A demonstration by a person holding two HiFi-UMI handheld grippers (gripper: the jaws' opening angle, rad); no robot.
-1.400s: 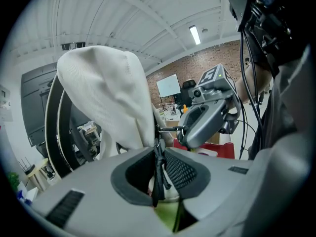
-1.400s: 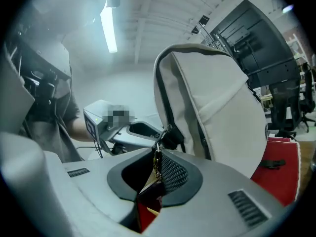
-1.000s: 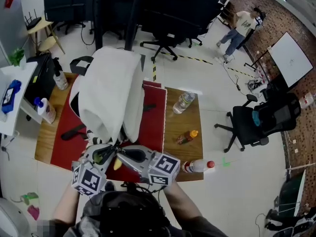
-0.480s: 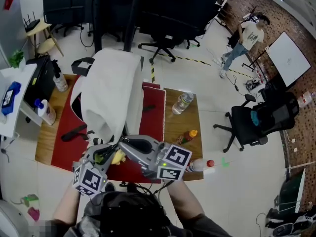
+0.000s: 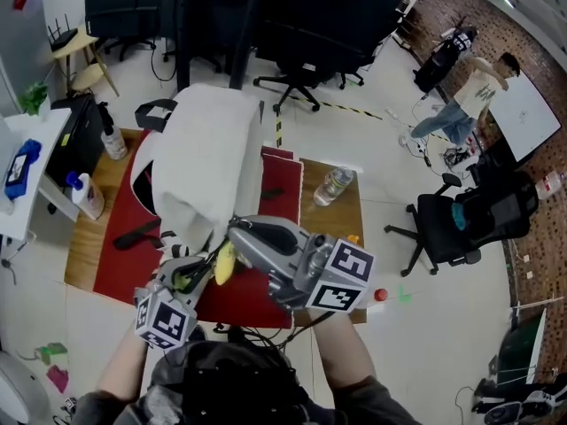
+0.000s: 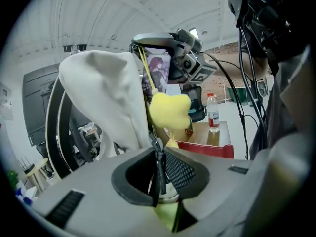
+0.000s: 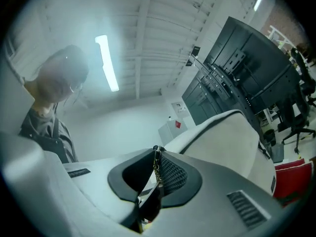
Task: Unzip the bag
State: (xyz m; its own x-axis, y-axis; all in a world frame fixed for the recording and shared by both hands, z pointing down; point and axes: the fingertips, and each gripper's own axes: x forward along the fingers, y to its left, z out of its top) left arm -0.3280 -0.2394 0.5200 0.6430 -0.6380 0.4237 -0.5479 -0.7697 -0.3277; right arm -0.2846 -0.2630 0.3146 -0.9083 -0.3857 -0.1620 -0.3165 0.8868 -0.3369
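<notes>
Now: mid-pull, the zip apparently under way.
Bag: the white bag stands upright on a red mat, its near lower corner between both tools.
Left gripper: fingers clenched on the bag's dark zip edge, anchoring it.
Right gripper: fingers pinched on the gold pull chain; a yellow charm dangles beside it.
Change: within the last second the right gripper has drawn up and rightward, the charm lifting with it.
Meaning: the slider is probably travelling; no opened zip shows.
Desk: wooden, with a clear bottle.
Room: pale floor, black office chairs, a person beyond.
</notes>
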